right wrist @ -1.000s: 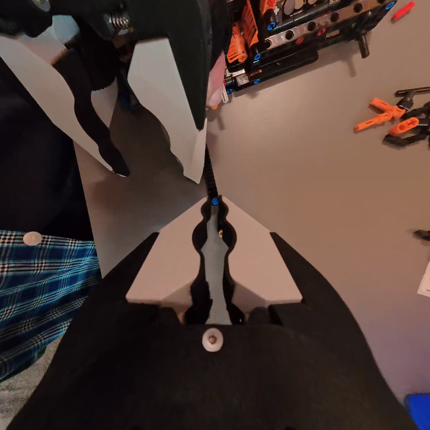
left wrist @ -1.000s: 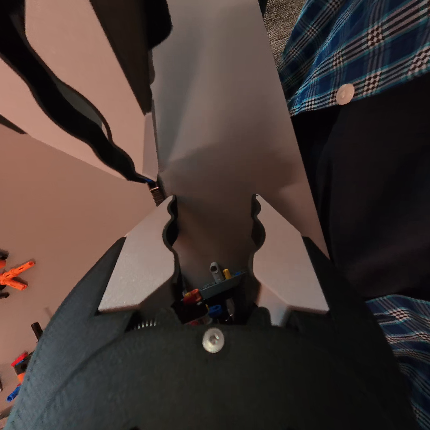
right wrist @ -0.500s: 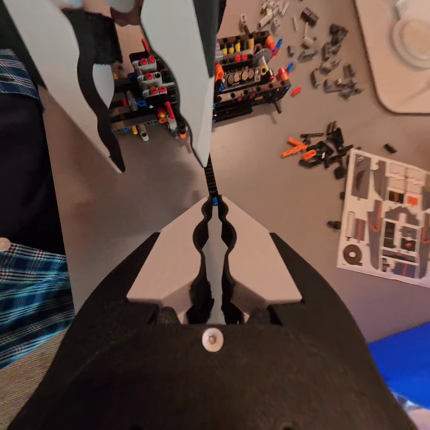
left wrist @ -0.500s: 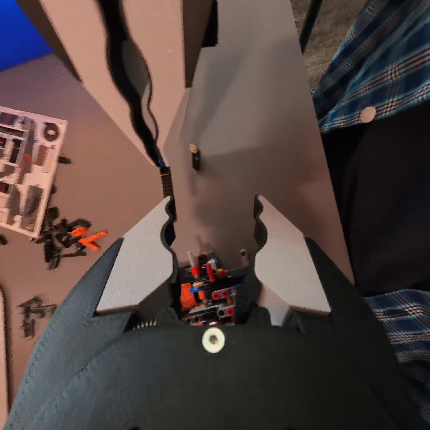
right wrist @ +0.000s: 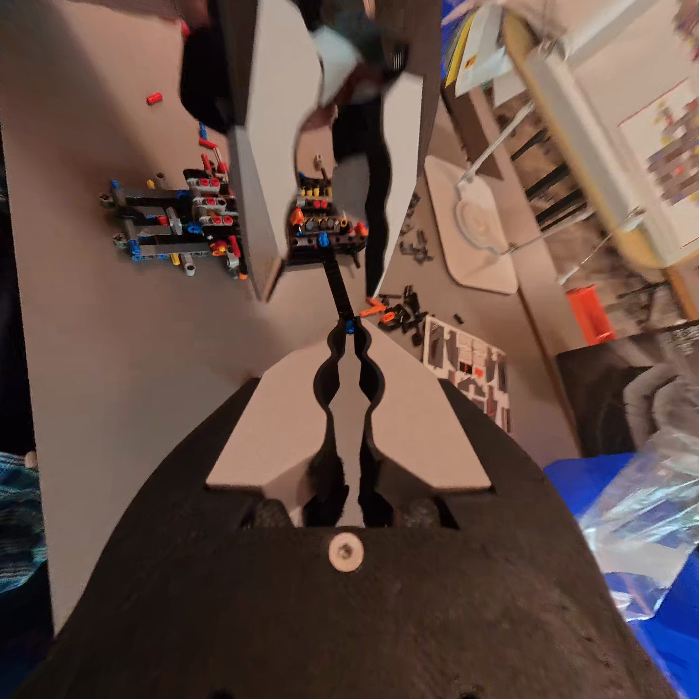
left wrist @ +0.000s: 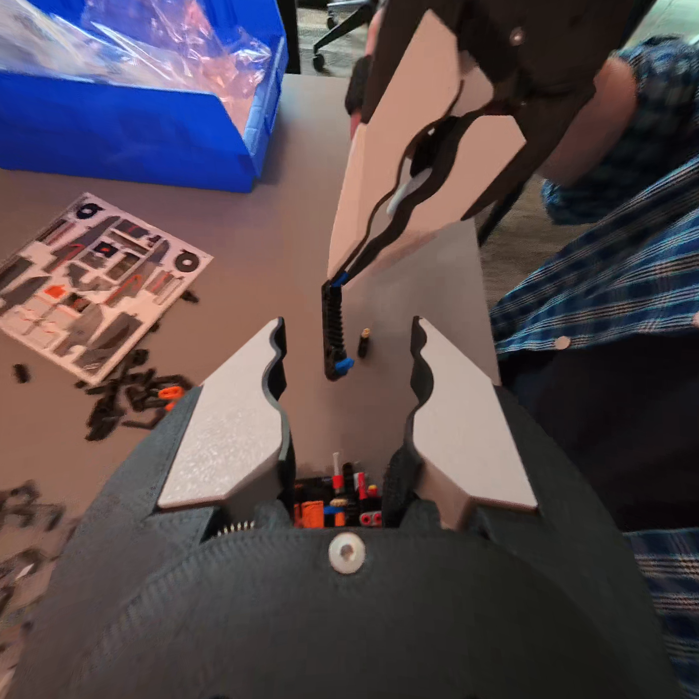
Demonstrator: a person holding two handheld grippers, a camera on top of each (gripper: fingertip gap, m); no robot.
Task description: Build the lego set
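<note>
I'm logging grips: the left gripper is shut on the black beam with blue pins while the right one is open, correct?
Sides are swapped. The right gripper is shut on the black beam with blue pins; the left gripper is open, as both wrist views show.

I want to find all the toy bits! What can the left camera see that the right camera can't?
Only the left view shows a tiny dark peg lying on the table by the black strip.

Only the right view shows the half-built model, a loose red piece and an open booklet on a stand.

Both show the black strip pinched in the right claw, the open left claw, the sticker sheet, the blue bin and the dark loose pieces.
</note>
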